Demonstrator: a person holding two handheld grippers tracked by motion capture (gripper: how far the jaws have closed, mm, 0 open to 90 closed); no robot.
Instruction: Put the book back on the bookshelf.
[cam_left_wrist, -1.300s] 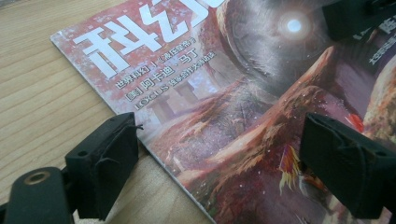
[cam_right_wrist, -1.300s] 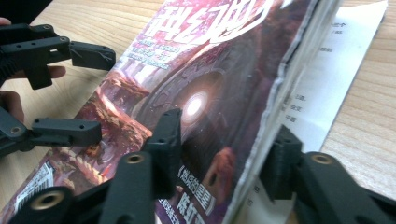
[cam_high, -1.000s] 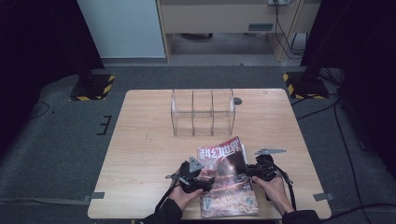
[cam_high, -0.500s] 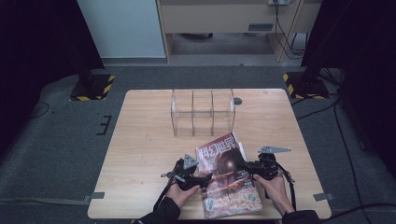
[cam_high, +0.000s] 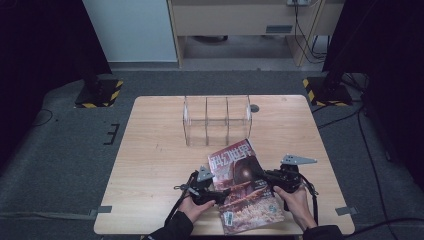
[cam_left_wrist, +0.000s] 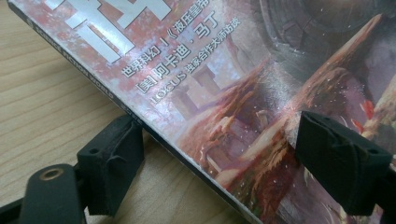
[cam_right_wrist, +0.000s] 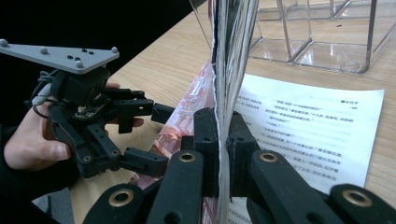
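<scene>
Low in the centre of the high view, the magazine (cam_high: 243, 187) lies on the table's (cam_high: 155, 165) near edge. The right gripper (cam_right_wrist: 217, 140) clenches a sheaf of its pages, which stand on edge. The left gripper (cam_left_wrist: 219, 154) has just been opening and now straddles the spine edge, one pad (cam_left_wrist: 114, 154) on the wood, the other over the cover.

a thin glossy magazine (cam_high: 242, 187) with a red-brown science-fiction cover and large white chinese title characters lies at the near edge of the counter, turned slightly askew. its right edge is lifted off the surface, the pages standing on edge, while the left spine edge rests low against the wood.
</scene>
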